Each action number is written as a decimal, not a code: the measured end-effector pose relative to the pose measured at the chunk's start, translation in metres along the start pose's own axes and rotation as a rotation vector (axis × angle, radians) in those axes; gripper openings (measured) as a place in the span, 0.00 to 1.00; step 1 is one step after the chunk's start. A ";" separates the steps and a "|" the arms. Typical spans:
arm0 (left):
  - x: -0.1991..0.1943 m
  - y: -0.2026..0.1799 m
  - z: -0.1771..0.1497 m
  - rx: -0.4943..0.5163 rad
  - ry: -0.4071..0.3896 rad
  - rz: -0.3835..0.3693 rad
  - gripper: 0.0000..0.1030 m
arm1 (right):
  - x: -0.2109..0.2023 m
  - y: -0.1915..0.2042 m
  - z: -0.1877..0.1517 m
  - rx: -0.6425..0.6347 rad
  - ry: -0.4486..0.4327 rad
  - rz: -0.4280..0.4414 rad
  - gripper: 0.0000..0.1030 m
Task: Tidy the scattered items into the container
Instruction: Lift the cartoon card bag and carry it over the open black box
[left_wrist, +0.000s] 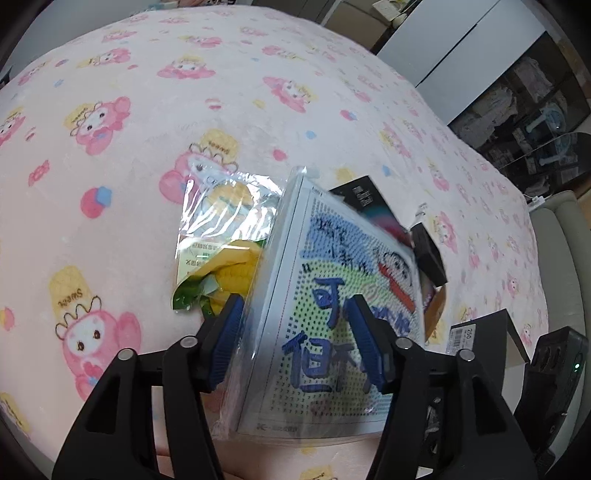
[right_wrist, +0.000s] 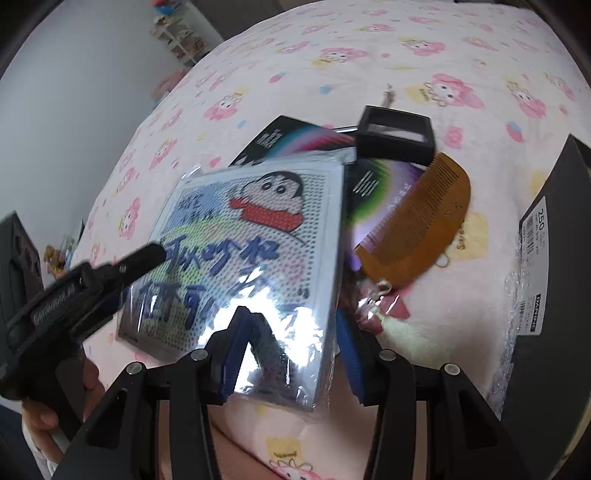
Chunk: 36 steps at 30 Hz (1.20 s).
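A bed covered by a pink fleece blanket (left_wrist: 258, 92) printed with cartoon characters carries a clear-bagged packet with yellow corn (left_wrist: 225, 236), a black rainbow-printed card (right_wrist: 295, 142), a small black frame box (right_wrist: 395, 134), a wooden comb (right_wrist: 417, 229) and a dark labelled shoebox (right_wrist: 554, 236).

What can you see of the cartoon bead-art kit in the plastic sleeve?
The bead-art kit is a flat, square panel in glossy clear wrap, showing a scarfed cartoon face and blue characters. It is tilted, lifted over the pink blanket. The left gripper straddles one edge; the right gripper straddles another. Glare hides its lower part.
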<state>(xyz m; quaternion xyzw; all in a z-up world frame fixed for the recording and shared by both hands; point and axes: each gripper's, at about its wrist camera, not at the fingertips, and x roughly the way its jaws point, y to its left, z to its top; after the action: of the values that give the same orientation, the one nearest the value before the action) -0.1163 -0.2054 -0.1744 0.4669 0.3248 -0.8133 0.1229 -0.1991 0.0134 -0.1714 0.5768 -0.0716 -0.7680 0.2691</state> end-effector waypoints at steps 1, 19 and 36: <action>0.005 0.001 0.001 -0.009 0.014 0.003 0.64 | 0.001 0.000 0.002 0.004 -0.006 0.009 0.42; -0.011 -0.021 -0.013 0.100 0.030 -0.137 0.56 | -0.040 0.001 -0.001 -0.041 -0.093 0.038 0.36; 0.022 -0.023 -0.024 0.072 0.184 -0.107 0.69 | -0.020 -0.033 -0.033 -0.033 -0.039 0.018 0.43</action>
<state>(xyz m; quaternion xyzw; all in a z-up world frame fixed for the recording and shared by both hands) -0.1236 -0.1703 -0.1916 0.5258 0.3299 -0.7834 0.0321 -0.1753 0.0576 -0.1790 0.5563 -0.0692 -0.7778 0.2841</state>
